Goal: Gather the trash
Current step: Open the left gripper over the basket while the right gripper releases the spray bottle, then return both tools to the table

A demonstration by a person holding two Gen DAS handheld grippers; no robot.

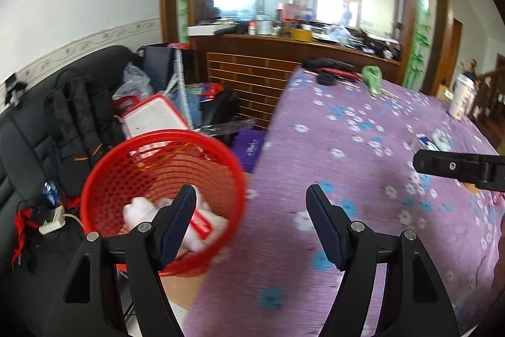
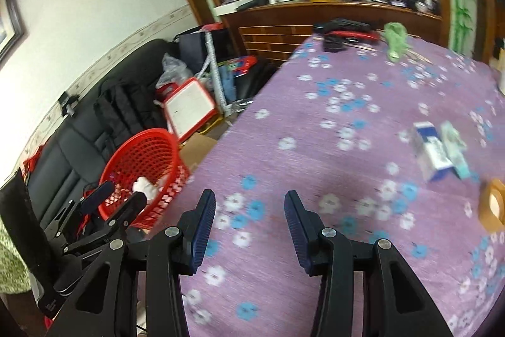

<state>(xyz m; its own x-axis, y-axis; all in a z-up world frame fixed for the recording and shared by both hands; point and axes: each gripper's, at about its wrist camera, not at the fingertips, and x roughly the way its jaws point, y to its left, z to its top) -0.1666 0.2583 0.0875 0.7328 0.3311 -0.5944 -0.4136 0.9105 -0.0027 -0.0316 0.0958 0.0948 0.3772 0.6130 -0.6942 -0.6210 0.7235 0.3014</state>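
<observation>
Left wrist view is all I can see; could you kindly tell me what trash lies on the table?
Observer: A blue-and-white carton lies beside a pale green packet.
Operator: Is anything else near them, please?
Observer: A roll of tape sits at the right edge of the right wrist view.
Operator: Is the right gripper carrying anything?
Observer: No, the right gripper has open, empty jaws.

The right gripper (image 2: 250,212) hangs over the purple flowered tablecloth (image 2: 315,128) with nothing between its parted fingers. At ten o'clock sits the red basket (image 2: 148,147), the left gripper (image 2: 121,195) over it. A blue-white box (image 2: 430,152) lies at two o'clock.
</observation>
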